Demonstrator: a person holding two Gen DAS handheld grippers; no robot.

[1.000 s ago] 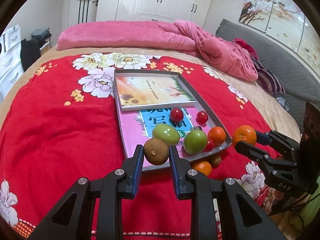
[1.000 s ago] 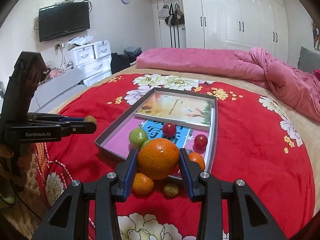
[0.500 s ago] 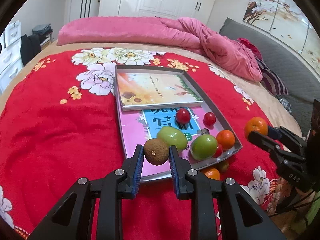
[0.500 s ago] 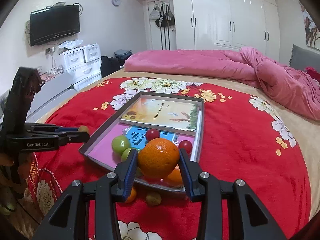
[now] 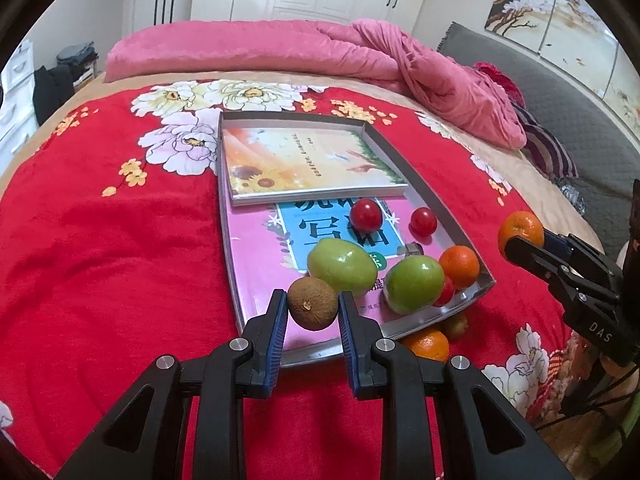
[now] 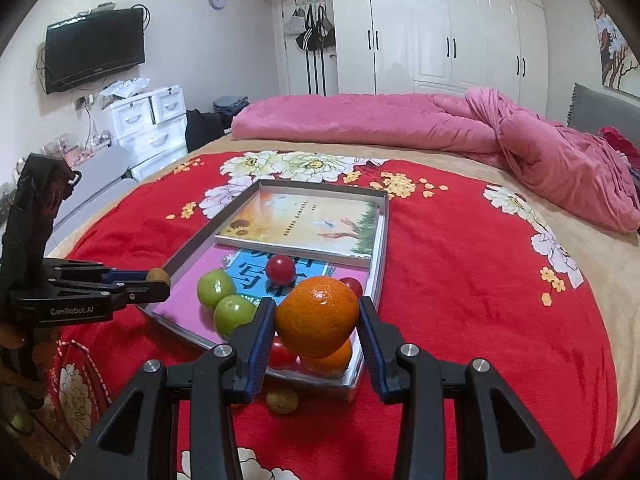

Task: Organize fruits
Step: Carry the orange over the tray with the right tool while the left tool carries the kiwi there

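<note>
Both grippers carry fruit above the near end of the tray, which lies on the red flowered blanket of the bed. The left gripper has its jaws closed on a brown kiwi, held over the tray's near left corner; the right gripper has its jaws pinched on a big orange over the near right corner. The risk, as I judge it, is in the drop: the tray sits on soft bedding and looks tipped toward the near edge, so round fruit let go from any height may roll, knock its neighbours and hop the low rim. The near corner is already crowded, and the orange could land on the fruit lying right under it. The smooth book covers lining the tray give little to stop a roll. By count, the tray holds two books, the sunflower book and the pink book; two green apples; a small orange; and three red tomatoes, two in the open and one half hidden. Off the tray, on the blanket by its near edge, lie one more orange and one small greenish fruit, not yet gathered
</note>
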